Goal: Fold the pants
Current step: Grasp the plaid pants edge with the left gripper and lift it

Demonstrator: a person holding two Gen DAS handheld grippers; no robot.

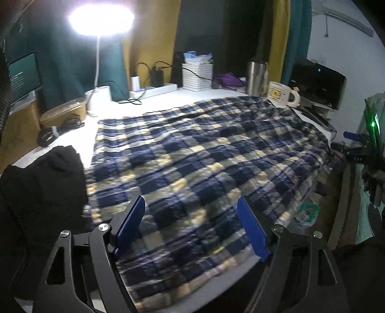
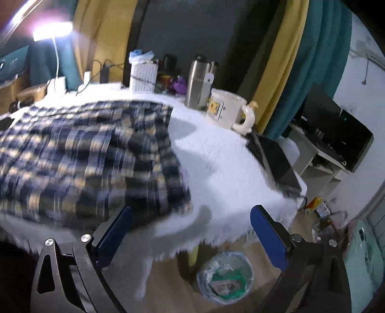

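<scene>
Two grippers: left gripper (image 1: 191, 221) and right gripper (image 2: 190, 231) above near desk (image 2: 231, 163) edge, jaws apart, empty.
Pants (image 1: 204, 154): plaid, spread flat, long axis left-right.

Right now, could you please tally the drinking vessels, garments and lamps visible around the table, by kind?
Mugs: 1, the cream mug.
Steel flasks: 1, the tall flask.
Garments: 2, the plaid pants and a black garment.
Lamps: 1, the lit desk lamp.
Total: 5.

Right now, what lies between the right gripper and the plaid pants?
In the right wrist view, only bare white table cover separates the open right gripper from the plaid pants.
</scene>
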